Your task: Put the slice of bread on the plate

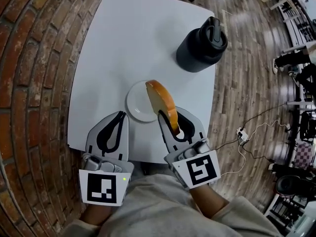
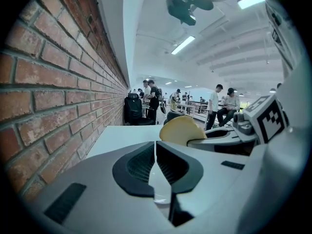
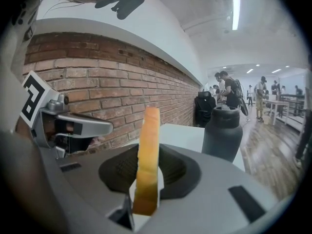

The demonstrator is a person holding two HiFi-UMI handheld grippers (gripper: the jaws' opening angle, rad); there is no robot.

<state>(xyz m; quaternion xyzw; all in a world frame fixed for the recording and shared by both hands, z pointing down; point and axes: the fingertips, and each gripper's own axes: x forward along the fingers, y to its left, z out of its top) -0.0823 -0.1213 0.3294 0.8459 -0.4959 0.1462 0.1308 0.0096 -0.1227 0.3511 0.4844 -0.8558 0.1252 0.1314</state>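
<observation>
A slice of bread [image 1: 162, 100] with a golden crust stands on edge, pinched between the jaws of my right gripper [image 1: 173, 115], which is shut on its lower part. The slice hangs over the right side of a small white plate [image 1: 137, 104] near the front of the white table [image 1: 133, 38]. In the right gripper view the bread [image 3: 147, 160] rises straight up between the pads. My left gripper [image 1: 118, 116] hovers just left of the plate, its jaws shut with nothing between them [image 2: 155, 147]. From the left gripper view the bread [image 2: 181, 129] shows to the right.
A black insulated jug [image 1: 201, 44] with a handle stands at the table's back right, also in the right gripper view as the jug [image 3: 222, 133]. A brick wall runs along the left. Cables and a power strip [image 1: 242, 131] lie on the wooden floor to the right.
</observation>
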